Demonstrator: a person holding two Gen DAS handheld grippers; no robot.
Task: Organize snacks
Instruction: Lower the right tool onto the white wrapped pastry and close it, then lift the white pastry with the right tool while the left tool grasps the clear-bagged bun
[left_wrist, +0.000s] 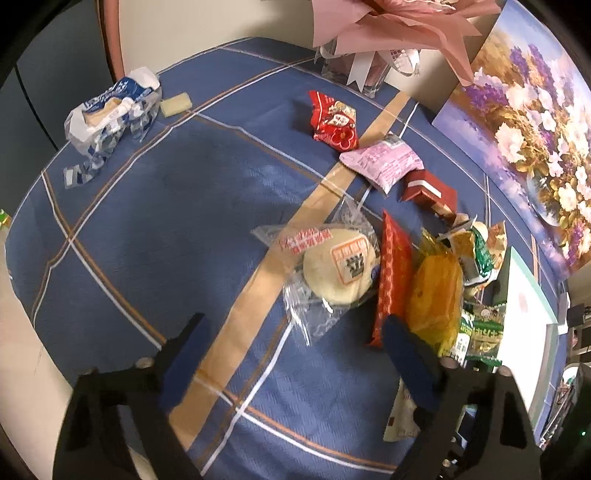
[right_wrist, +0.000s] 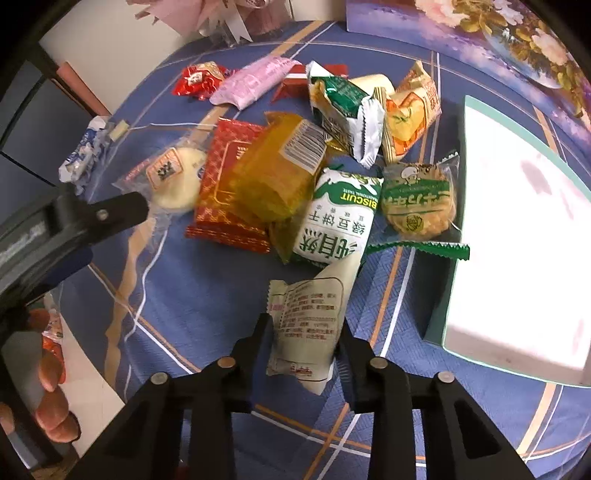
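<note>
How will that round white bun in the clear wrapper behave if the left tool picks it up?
The bun looks soft, so a firm squeeze would probably dent it. Its clear wrapper is loose and crinkly, likely slippery and apt to sag if gripped by the film alone. It seems light for its size.

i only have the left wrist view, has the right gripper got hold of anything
Observer: Yes. The right gripper is shut on a cream packet, printed back facing the camera.
Operator: is it clear of the pile
Observer: Not clearly. Its far end overlaps the green-and-white biscuit packet; I cannot tell whether they touch.
Operator: whats by the box on that side
Observer: A round cookie in a green-trimmed wrapper lies right beside the teal wall of the box.
</note>
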